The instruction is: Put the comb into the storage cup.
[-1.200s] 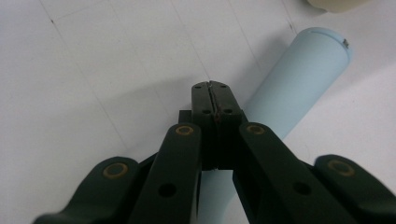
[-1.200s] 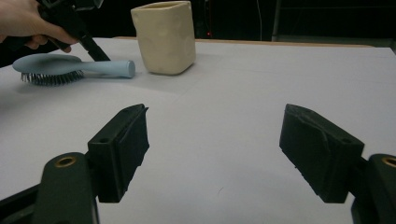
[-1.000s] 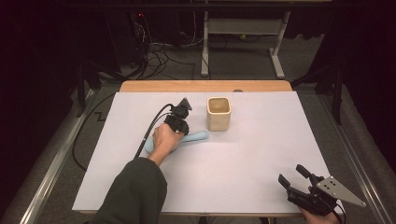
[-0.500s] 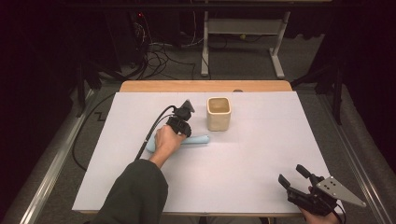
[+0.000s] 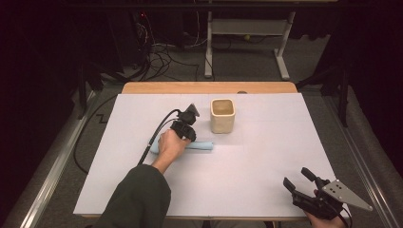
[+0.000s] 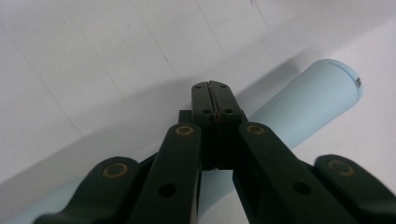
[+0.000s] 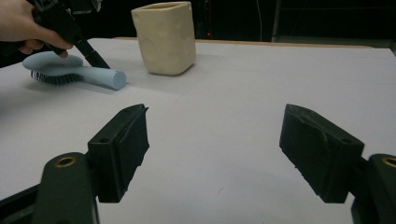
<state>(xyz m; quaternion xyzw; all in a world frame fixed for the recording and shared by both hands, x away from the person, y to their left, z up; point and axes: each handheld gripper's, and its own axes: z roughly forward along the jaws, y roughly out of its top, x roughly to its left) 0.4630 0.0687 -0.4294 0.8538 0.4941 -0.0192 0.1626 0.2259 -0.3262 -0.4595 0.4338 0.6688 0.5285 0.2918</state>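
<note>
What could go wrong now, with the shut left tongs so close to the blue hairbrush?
The left tongs are shut just above the hairbrush, with nothing between them. They may push its round handle and roll it away. The brush could also slide toward the cream cup standing close by.

Dark-green sleeve, black grippers

Left gripper (image 5: 186, 124) trails a black cable; right gripper (image 5: 304, 186) carries a grey triangular plate; brass rivets mark the jaws.

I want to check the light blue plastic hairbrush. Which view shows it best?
The right gripper view: the light blue plastic hairbrush lies whole, bristles down. The left gripper view shows its handle behind shut jaws; in the high view a hand covers its head.
</note>
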